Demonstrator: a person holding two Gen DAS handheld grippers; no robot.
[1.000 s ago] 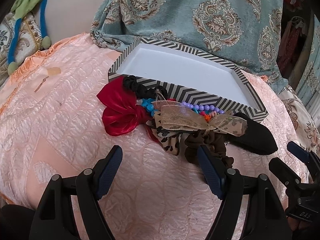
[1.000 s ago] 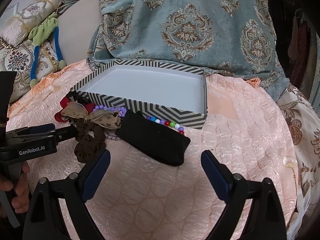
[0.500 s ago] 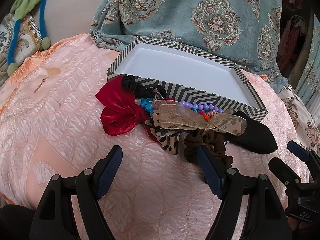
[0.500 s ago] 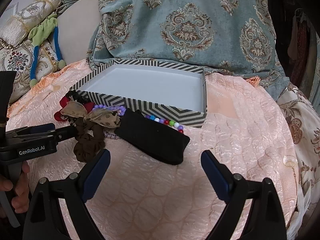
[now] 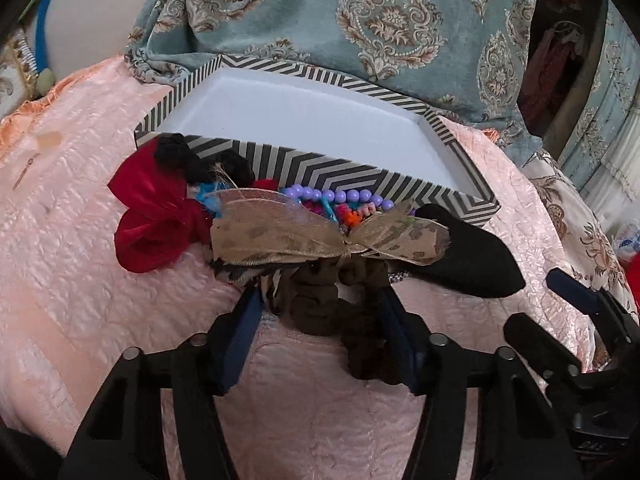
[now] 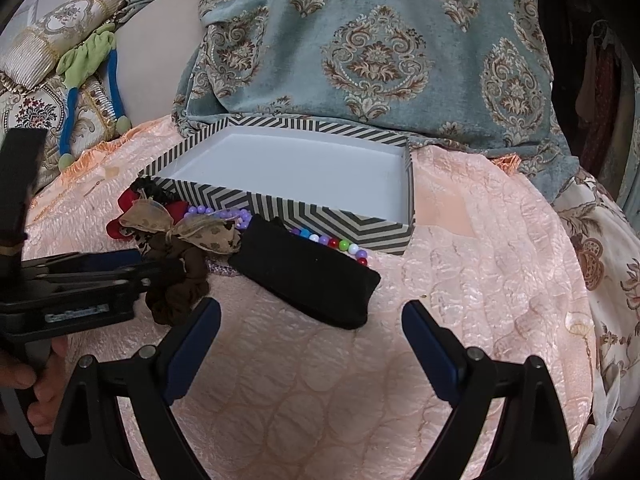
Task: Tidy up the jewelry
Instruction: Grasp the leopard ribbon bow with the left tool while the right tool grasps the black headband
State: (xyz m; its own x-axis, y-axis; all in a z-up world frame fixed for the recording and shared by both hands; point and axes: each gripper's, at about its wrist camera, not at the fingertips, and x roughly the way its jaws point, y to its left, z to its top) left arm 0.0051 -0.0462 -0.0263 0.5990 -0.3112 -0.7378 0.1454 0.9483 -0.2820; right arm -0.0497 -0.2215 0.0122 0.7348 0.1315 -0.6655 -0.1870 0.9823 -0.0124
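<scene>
A brown scrunchie (image 5: 320,304) lies on the pink quilt, in front of a pile of accessories. My left gripper (image 5: 322,312) straddles it, jaws closing; its right pad touches the fabric, while a thin gap shows at the left pad. In the right wrist view the left gripper (image 6: 160,270) reaches in from the left at the scrunchie (image 6: 180,276). Behind it lie a beige bow (image 5: 320,236), a red bow (image 5: 160,220), a black scrunchie (image 5: 188,158), purple beads (image 5: 340,194) and a black pouch (image 6: 308,272). My right gripper (image 6: 312,320) hangs open above bare quilt.
An empty chevron-striped box (image 6: 304,216) with a white inside stands just behind the pile. A teal patterned blanket (image 6: 376,52) rises behind it. Patterned cushions (image 6: 40,92) lie far left. A person's hand (image 6: 36,384) holds the left gripper's handle.
The left gripper has moved forward over the brown scrunchie and its jaws have narrowed around it. The right gripper and the pile have stayed put.
</scene>
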